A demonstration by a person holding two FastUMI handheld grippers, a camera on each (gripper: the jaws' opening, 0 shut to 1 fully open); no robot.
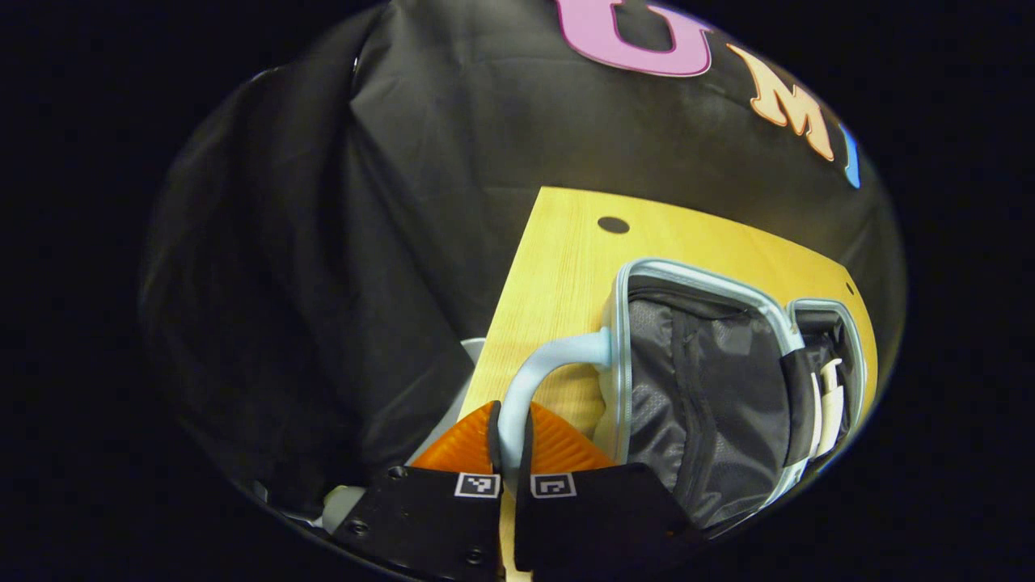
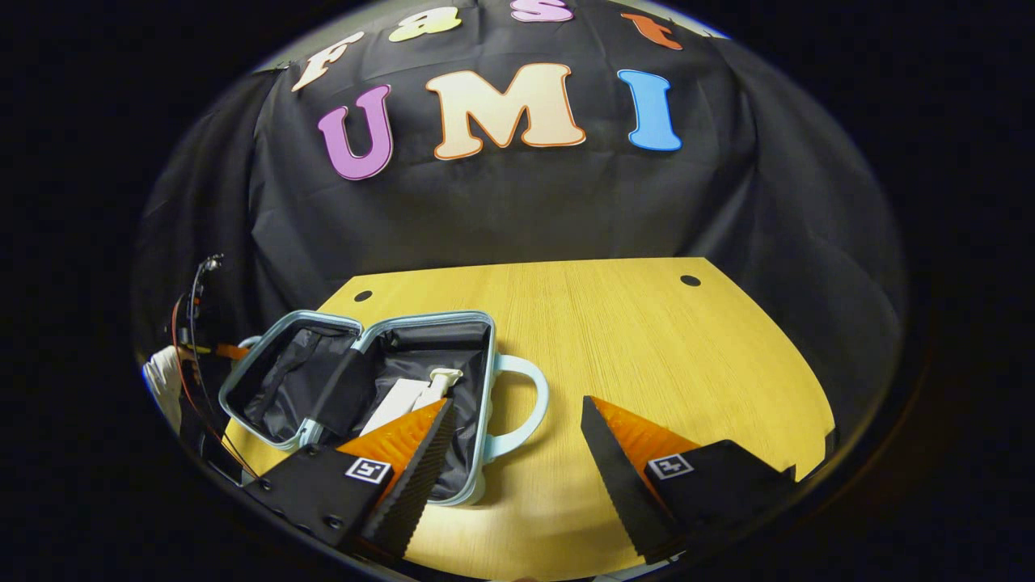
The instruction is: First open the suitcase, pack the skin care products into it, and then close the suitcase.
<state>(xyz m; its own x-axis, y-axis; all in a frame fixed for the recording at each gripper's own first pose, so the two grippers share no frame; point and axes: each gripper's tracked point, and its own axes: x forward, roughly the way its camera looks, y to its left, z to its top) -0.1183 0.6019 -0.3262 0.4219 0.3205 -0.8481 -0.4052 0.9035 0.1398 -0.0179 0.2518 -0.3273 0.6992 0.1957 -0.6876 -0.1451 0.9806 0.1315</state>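
The small pale-blue hard-shell suitcase [image 2: 380, 388] lay open on the yellow wooden table [image 2: 647, 356], its grey fabric lining showing, with a white skin care tube [image 2: 416, 396] inside one half. The left gripper [image 1: 513, 453] was clenched on the suitcase's pale-blue handle [image 1: 534, 380]. The right gripper [image 2: 517, 453] hung released above the table beside the suitcase.

Left tongs [image 1: 511, 453] clamped on handle [image 1: 534, 372]; right tongs [image 2: 517, 453] spread wide.

I see a pale blue suitcase [image 2: 453, 339] lying open on the wooden table [image 2: 647, 347], with white skin care products [image 2: 412, 396] inside.
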